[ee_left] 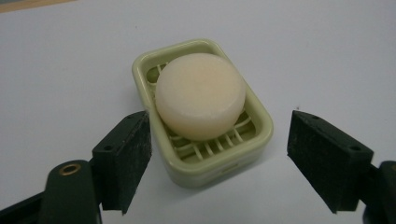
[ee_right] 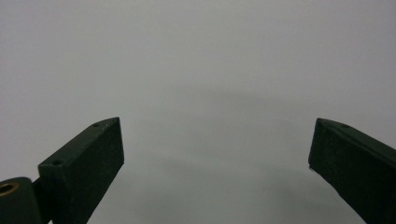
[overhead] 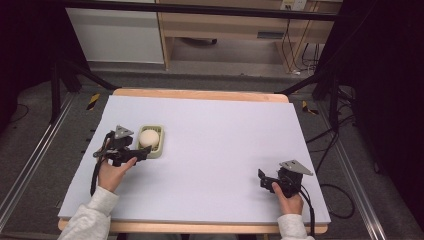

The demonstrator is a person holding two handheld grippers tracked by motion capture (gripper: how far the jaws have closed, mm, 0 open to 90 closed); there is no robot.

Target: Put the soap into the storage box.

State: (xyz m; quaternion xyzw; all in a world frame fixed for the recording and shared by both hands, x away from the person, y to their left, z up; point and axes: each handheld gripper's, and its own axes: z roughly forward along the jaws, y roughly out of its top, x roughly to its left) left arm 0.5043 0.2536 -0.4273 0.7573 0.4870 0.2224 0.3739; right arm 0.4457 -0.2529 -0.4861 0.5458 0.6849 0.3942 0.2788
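Sleeves: pale grey sleeves entered from the near edge of the desk (overhead: pixel 210 200), one at each bottom corner of the high view.
Right hand: it (overhead: pixel 289 202) gripped the right gripper (overhead: pixel 265 181) from behind near the desk's front right corner, the grey three-cornered plate on top, the tool pointing left and slightly forward.
Right jaws: wide apart in the right gripper view, holding nothing, with bare pale surface between them.
Left hand: it (overhead: pixel 114 175) held the left gripper (overhead: pixel 141 152) low over the left part of the desk, angled forward and to the right toward the soap dish.
Left jaws: wide apart, one on either side of the near end of the soap dish (ee_left: pixel 261 135), with a gap on each side and nothing clamped.
Soap dish: pale green, rectangular with rounded corners and a slatted grid inside, lying flat on the left half of the desk, just beyond the left gripper.
Soap: a round cream-white bar (ee_left: pixel 201 95) rested on the grid inside the dish.
Writing: no readable lettering on the dish or the soap.
Surface: a pale lilac-grey sheet covered the wooden desk, whose light wood edge showed along the far side.
Room: grey floor, black frame legs and cables on either side, light wood furniture (overhead: pixel 225 25) at the back.
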